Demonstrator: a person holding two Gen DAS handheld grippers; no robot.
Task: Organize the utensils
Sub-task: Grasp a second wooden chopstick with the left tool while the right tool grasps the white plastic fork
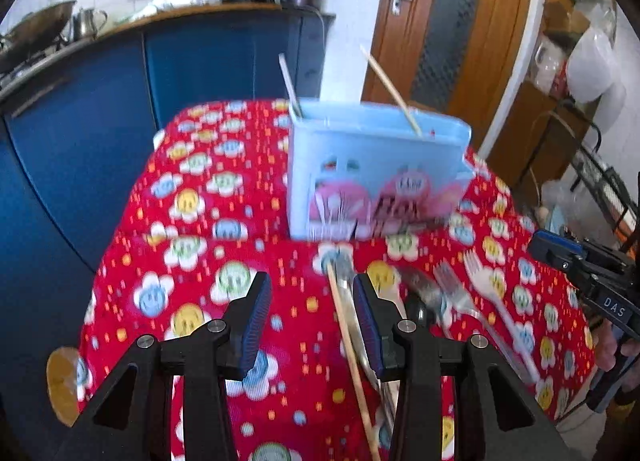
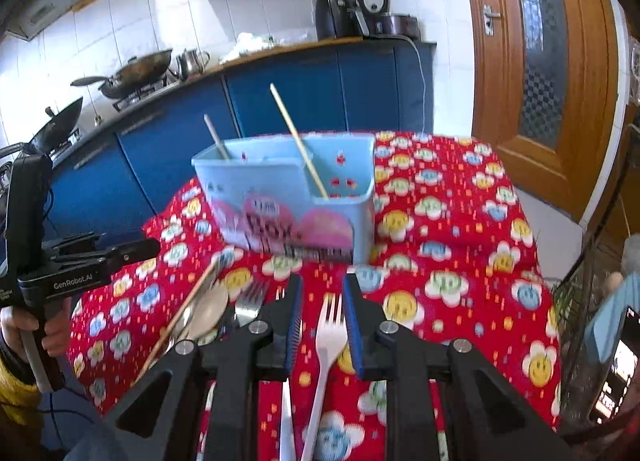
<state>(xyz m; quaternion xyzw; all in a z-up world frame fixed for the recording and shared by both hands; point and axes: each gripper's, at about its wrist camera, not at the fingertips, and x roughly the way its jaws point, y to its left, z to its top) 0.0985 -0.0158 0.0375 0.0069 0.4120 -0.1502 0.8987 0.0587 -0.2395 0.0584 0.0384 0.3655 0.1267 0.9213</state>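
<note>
Blurring: utensil box (image 1: 376, 177), half-hidden forks (image 1: 448, 285).

Bench (image 2: 460, 237): covered by red cloth printed with smiling flowers.
Back of bench: light-blue holder (image 2: 288, 197), upright.
Front of bench: white plastic fork (image 2: 330, 335), metal fork (image 2: 250, 301), spoon (image 2: 208, 313), wooden chopstick (image 2: 188, 309), lying close together.

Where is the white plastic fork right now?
In the right wrist view the white plastic fork lies flat on the red tablecloth, between the open right gripper fingers, before the blue holder.
</note>
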